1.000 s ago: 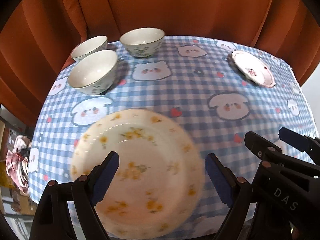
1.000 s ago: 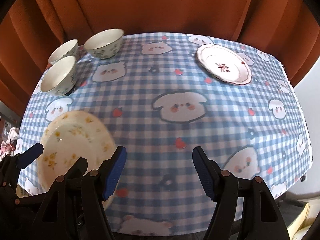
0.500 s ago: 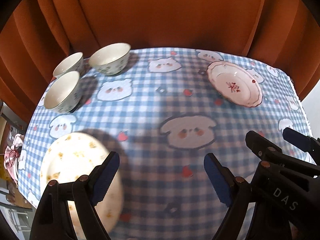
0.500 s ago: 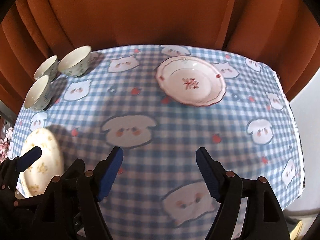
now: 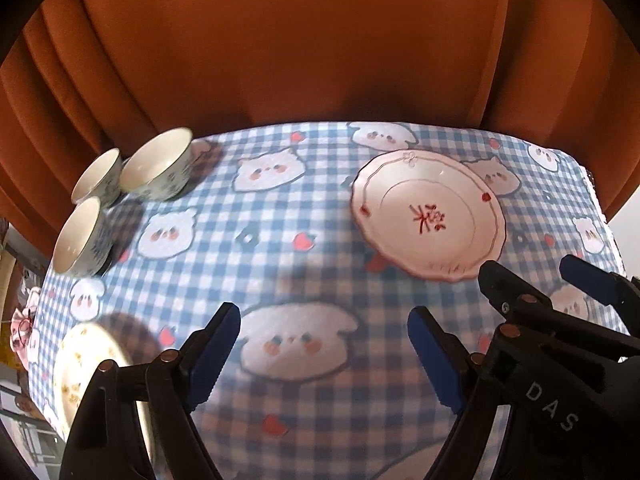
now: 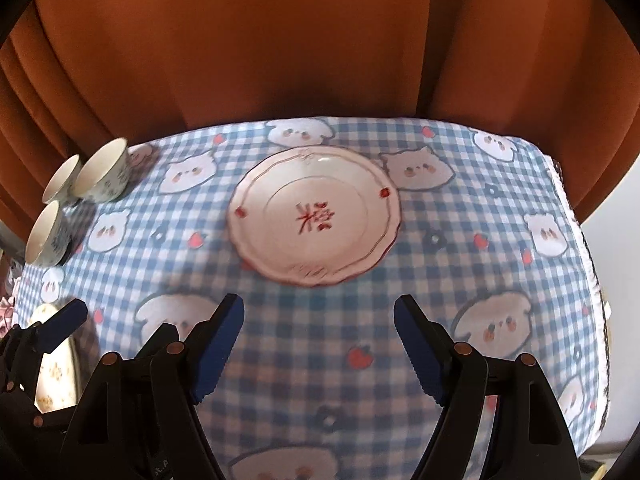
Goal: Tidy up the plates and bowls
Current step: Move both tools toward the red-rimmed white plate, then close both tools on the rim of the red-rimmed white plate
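A white plate with a red character and scalloped red rim (image 6: pixel 314 216) lies flat on the checked tablecloth, just beyond my right gripper (image 6: pixel 319 320), whose jaws stand open and empty above the cloth. In the left wrist view the same plate (image 5: pixel 426 216) sits ahead to the right of my left gripper (image 5: pixel 322 340), also open with nothing between its fingers. A yellow-flowered plate (image 5: pixel 80 364) lies at the near left, partly hidden behind the left finger. Three white bowls (image 5: pixel 158 164) (image 5: pixel 98 174) (image 5: pixel 80 236) cluster at the far left corner.
The blue-and-white tablecloth (image 5: pixel 304 208) with cartoon animals covers the table. An orange curtain (image 5: pixel 288 48) hangs close behind its far edge. The table's right edge (image 6: pixel 592 264) drops off near the red plate. My right gripper's fingers (image 5: pixel 504 280) show beside the left one.
Both grippers swept rightward across the table. The yellow plate slid from under the left gripper to the left edge of view, and the red-character plate came in front of the right gripper. The right jaws widened slightly.
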